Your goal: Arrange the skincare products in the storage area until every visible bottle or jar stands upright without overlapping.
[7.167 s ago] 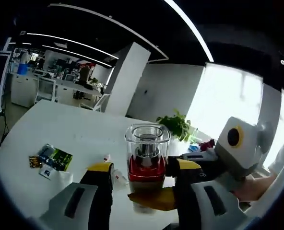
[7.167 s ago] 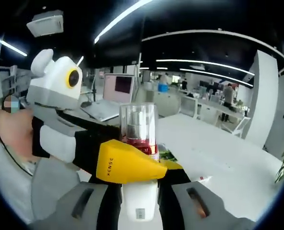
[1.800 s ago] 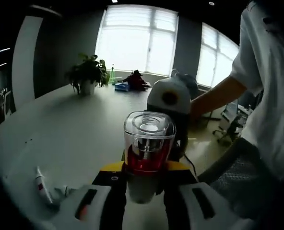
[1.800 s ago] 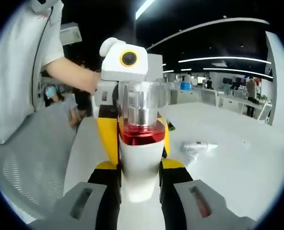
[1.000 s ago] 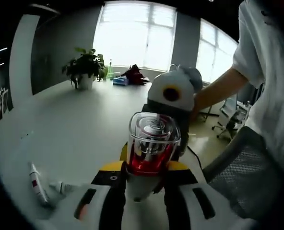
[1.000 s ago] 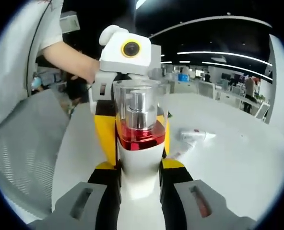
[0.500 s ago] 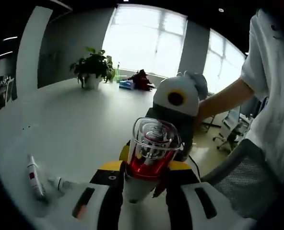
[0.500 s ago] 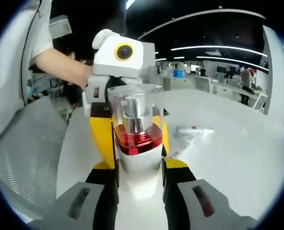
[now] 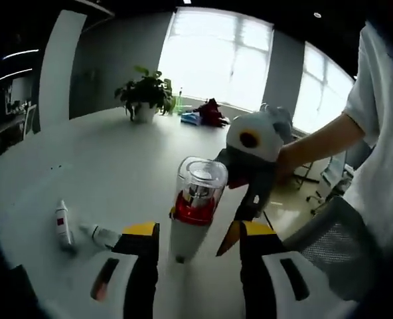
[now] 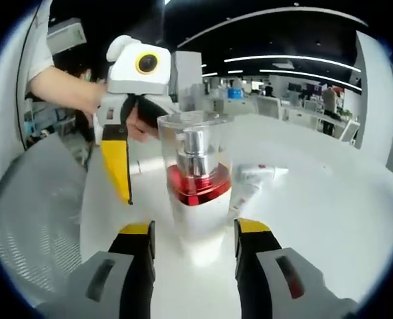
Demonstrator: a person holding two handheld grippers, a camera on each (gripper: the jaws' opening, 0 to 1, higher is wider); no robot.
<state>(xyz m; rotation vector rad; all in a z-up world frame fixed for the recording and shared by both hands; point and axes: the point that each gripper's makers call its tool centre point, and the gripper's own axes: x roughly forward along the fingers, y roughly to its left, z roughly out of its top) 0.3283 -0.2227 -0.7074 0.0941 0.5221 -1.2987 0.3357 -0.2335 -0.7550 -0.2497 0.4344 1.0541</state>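
Standing spread apart, the left gripper [image 9: 191, 234] and right gripper [image 10: 193, 234] flank the bottle [image 9: 195, 205] from opposite sides, their yellow-tipped jaws clear of it. The bottle stands upright on the glossy white table [image 9: 97, 166]: rounded white body, red band, clear squarish cap. Two small white tubes [image 9: 78, 229] lie flat nearby.

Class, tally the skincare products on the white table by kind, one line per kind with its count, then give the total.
Pump bottle with clear cap and red collar, standing upright: 1
Small tubes lying flat on the table: 2, one with a red mark and a smaller one beside it
Total: 3
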